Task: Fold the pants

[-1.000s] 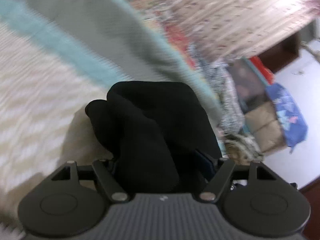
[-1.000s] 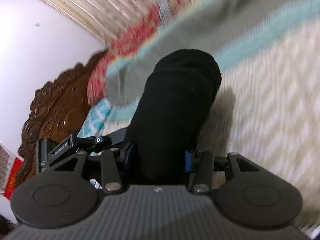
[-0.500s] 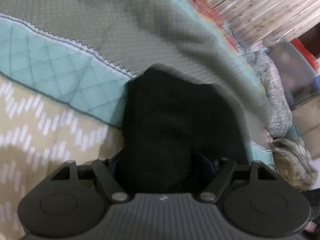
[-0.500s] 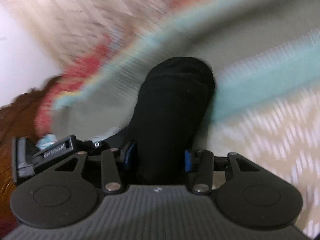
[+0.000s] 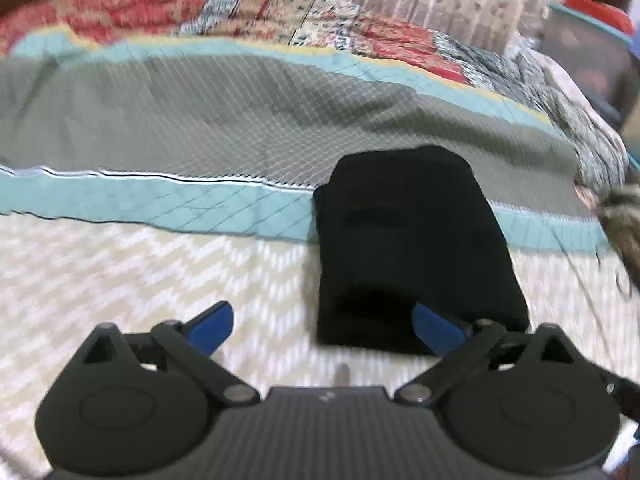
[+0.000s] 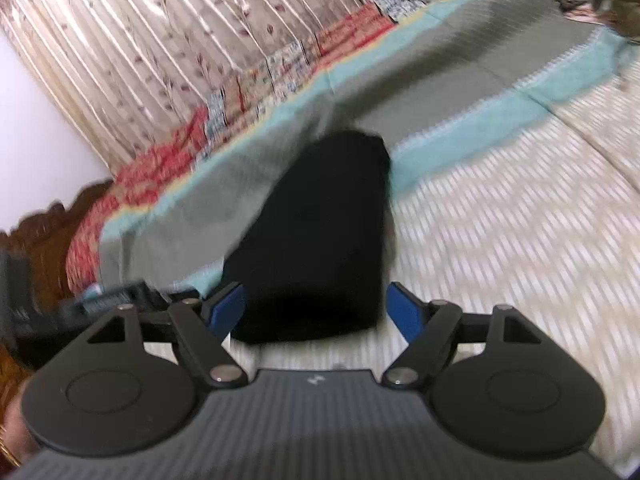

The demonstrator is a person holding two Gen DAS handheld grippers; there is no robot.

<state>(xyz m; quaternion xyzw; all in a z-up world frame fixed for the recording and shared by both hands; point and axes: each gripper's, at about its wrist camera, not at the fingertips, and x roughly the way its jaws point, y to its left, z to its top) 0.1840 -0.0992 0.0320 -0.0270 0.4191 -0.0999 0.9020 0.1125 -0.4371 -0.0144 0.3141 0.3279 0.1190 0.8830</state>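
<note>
Lengthwise, folded black pants (image 5: 412,240), pointing away

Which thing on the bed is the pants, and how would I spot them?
Look at the bed's cream zigzag cover where it meets the teal band of the grey quilt. The pants lie there as a neat folded black block, the only plain dark thing among the patterned bedding.
</note>
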